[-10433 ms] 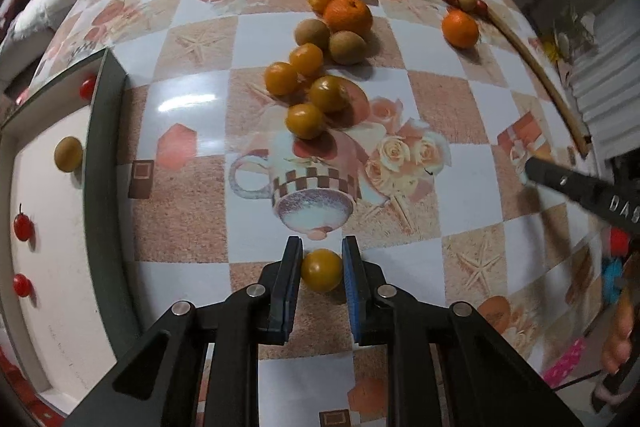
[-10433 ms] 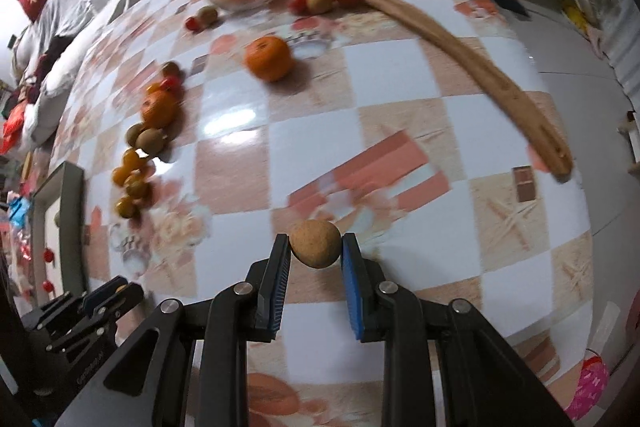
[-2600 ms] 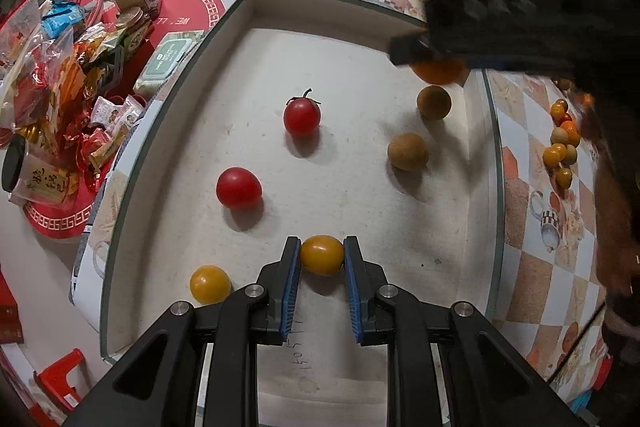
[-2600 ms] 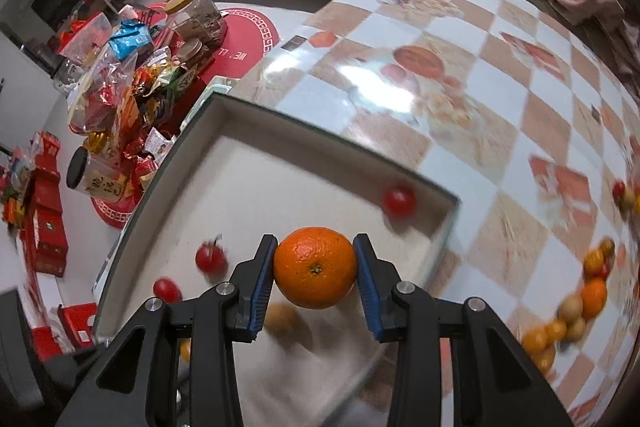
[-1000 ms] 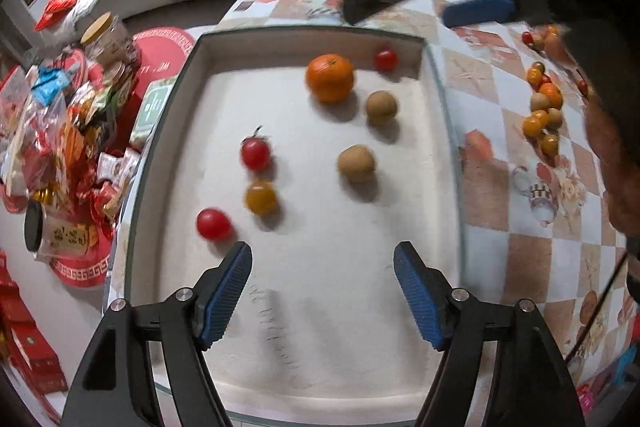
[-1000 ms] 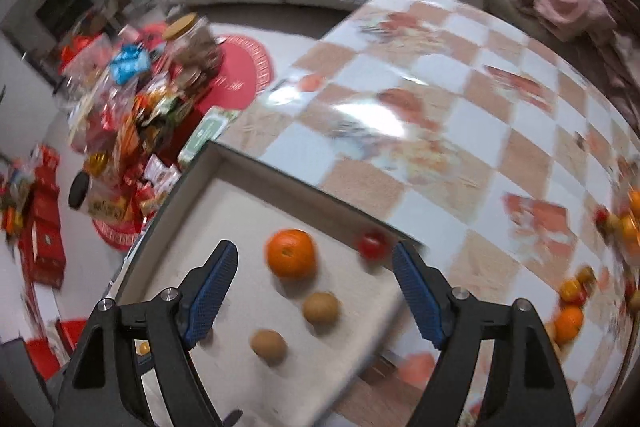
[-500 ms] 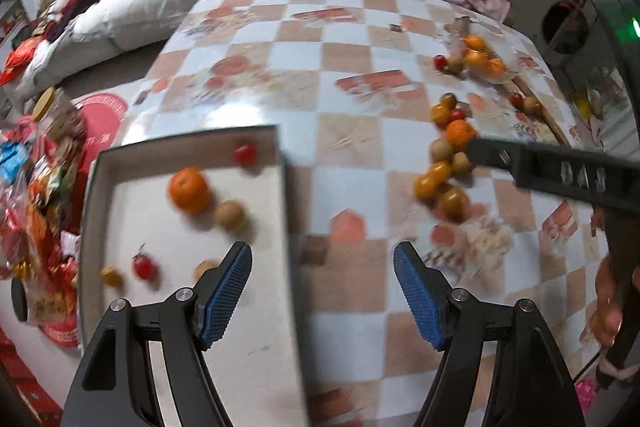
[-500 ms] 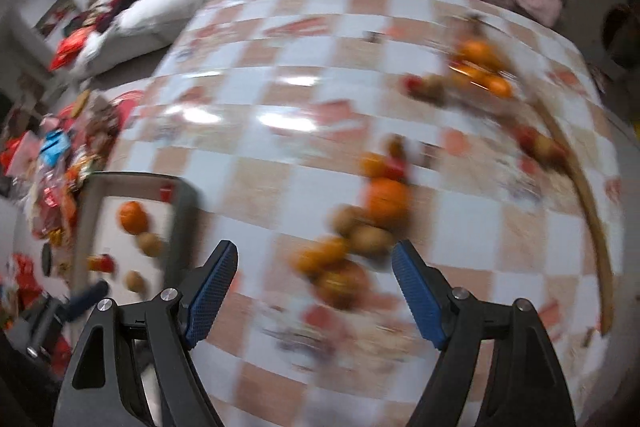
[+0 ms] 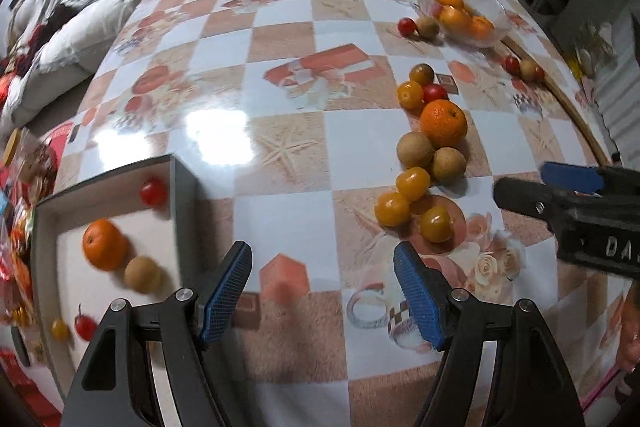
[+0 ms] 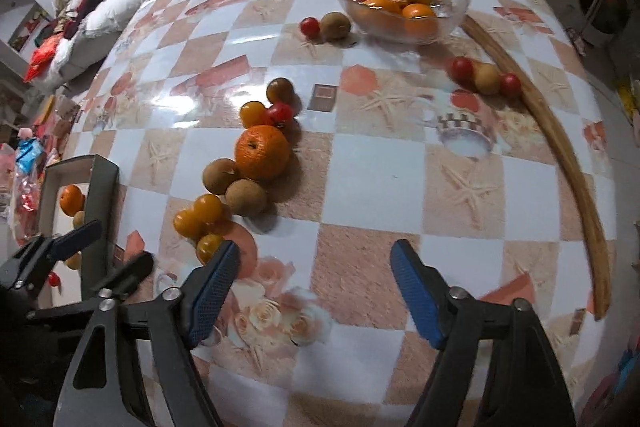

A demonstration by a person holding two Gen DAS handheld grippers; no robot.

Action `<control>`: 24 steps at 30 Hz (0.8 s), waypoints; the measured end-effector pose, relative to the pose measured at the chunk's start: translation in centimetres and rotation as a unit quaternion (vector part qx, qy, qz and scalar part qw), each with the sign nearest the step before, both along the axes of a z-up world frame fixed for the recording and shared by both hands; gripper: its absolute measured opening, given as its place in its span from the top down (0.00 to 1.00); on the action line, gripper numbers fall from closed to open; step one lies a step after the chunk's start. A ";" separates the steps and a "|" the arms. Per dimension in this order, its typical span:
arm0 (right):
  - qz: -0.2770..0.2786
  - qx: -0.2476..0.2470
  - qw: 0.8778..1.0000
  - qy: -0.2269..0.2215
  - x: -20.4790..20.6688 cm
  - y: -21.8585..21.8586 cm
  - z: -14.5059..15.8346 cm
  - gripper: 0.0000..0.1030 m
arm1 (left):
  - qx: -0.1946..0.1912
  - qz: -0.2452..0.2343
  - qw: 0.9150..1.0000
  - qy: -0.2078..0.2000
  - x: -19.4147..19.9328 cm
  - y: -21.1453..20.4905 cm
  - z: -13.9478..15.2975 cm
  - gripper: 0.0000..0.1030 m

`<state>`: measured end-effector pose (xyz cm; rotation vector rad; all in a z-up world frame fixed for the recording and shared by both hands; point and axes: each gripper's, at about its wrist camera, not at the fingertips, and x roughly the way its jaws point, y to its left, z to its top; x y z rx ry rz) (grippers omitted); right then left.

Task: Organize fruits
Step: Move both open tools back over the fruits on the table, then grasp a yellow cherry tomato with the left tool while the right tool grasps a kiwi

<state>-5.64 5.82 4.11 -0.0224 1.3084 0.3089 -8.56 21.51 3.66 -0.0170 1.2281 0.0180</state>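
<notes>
On the checkered surface [image 9: 280, 39], a loose row of fruit: one dimpled orange [image 9: 443, 123], two matte brown kiwis [image 9: 415, 149], glossy yellow tomatoes [image 9: 413, 183].

Left view only: my white tray [image 9: 182, 183] interior, holding a second orange [image 9: 103, 244], a brown fruit [image 9: 142, 274], a red cherry tomato [image 9: 153, 191] in the corner, smaller ones blurred at the edge.

Right view only: full scalloped glass bowl [image 10: 456, 9] of oranges, and a long curved wooden stick [image 10: 576, 183] with three small round fruits against it.

Change: a second ago both tongs hung over the tray; now both are over the surface.

My left tongs [image 9: 322, 291]: released, empty. My right tongs [image 10: 314, 291]: closing, nothing between the ribbed blue pads [image 10: 416, 297].
</notes>
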 end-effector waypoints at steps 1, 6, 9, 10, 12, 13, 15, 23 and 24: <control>0.001 0.010 1.000 0.007 0.3 0.1 -0.2 0.35 | -0.001 -0.004 1.000 0.001 0.2 -0.1 -0.2 0.28; 0.007 0.050 0.998 0.032 1.6 0.5 -1.3 0.44 | -0.008 -0.013 1.000 0.004 1.0 -0.1 -0.9 0.28; 0.024 0.053 0.998 0.034 1.9 1.4 -1.5 0.45 | -0.011 -0.015 1.000 0.005 1.7 -0.3 -1.3 0.28; 0.031 0.054 0.997 0.036 2.0 1.7 -1.6 0.46 | -0.010 -0.016 1.000 0.005 1.9 -0.4 -1.5 0.28; 0.038 0.055 0.997 0.038 2.2 2.2 -1.8 0.49 | -0.012 -0.019 1.000 0.004 2.2 -0.6 -1.6 0.28; 0.042 0.056 0.997 0.040 2.4 2.4 -2.0 0.50 | -0.010 -0.021 1.000 0.003 2.4 -0.7 -1.7 0.28; 0.048 0.057 0.996 0.045 2.8 2.9 -2.3 0.54 | -0.009 -0.025 1.000 0.002 2.6 -0.9 -1.8 0.28; 0.054 0.057 0.995 0.055 3.5 3.7 -2.6 0.73 | -0.011 -0.019 1.000 0.003 3.6 -1.0 -2.0 0.29; 0.053 0.057 0.995 0.055 3.5 3.5 -2.6 0.73 | -0.013 -0.019 1.000 0.004 3.6 -1.1 -2.1 0.35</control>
